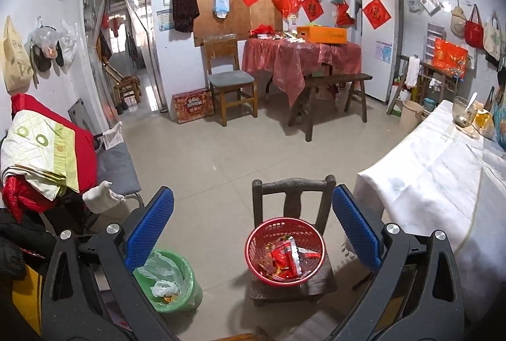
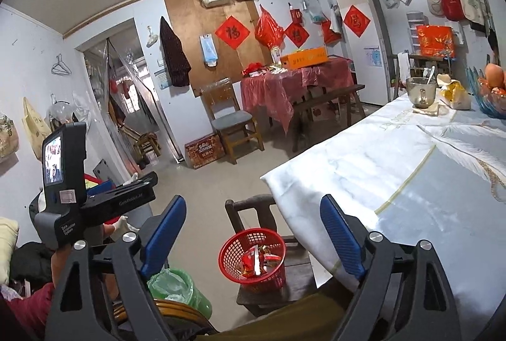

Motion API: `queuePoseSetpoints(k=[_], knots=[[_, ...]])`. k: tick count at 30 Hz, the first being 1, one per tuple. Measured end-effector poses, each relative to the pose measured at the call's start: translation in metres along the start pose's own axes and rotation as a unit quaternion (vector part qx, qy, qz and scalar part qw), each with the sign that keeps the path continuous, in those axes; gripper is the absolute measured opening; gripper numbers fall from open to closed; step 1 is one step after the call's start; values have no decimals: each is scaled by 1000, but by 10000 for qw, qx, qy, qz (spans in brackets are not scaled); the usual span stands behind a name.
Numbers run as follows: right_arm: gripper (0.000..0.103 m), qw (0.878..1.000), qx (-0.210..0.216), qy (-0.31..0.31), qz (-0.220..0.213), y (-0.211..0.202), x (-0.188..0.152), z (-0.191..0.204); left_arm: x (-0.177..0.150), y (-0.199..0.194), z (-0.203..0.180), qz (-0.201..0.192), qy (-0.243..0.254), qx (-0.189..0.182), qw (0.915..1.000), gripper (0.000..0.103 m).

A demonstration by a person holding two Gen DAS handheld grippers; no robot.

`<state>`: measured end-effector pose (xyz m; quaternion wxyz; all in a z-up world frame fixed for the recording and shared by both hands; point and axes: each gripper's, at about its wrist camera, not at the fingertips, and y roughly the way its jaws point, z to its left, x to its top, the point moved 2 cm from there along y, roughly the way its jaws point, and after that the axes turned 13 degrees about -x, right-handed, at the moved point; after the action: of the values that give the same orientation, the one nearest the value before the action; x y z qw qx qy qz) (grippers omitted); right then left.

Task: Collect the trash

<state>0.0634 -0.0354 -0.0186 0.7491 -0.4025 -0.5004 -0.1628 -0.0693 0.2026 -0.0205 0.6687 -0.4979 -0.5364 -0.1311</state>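
Note:
A red mesh basket [image 1: 284, 249] holding red snack wrappers [image 1: 286, 257] sits on a small dark wooden chair [image 1: 294, 189]. A green bin [image 1: 169, 281] lined with a green bag stands on the floor to its left, with crumpled white plastic inside. My left gripper [image 1: 253, 233] is open and empty, raised above the basket and bin. In the right wrist view the basket [image 2: 253, 258] and bin [image 2: 177, 287] lie below my right gripper [image 2: 249, 236], which is open and empty. The left gripper's body [image 2: 66, 195] shows at the left.
A table with a white cloth [image 1: 442, 170] fills the right side, carrying a glass mug [image 2: 422, 91], a yellow bag and a fruit bowl [image 2: 490, 88]. A chair piled with clothes [image 1: 47, 151] stands left. A red-covered table [image 1: 300, 56], bench and chair stand at the back.

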Motion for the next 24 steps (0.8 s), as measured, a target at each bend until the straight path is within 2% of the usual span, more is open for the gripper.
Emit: queuePoseSetpoints(k=[5,9,18,24], knots=[[90,9996,-184,-231,-50,2,-3,9,-10,18,2,291,-5,-126,9995,96],[90,9989,-240,-359,170,17,-14,16,-23,41,13,636,-98,-120,9979,96],[90,9908,-315,-602,1175,80,-56,33,-61,108,49,1539,-454,-84,9870,96],[90,9823,-395,-558,1743,111,-78,36,-78,136,60,1842,-482,-82,9817,96]])
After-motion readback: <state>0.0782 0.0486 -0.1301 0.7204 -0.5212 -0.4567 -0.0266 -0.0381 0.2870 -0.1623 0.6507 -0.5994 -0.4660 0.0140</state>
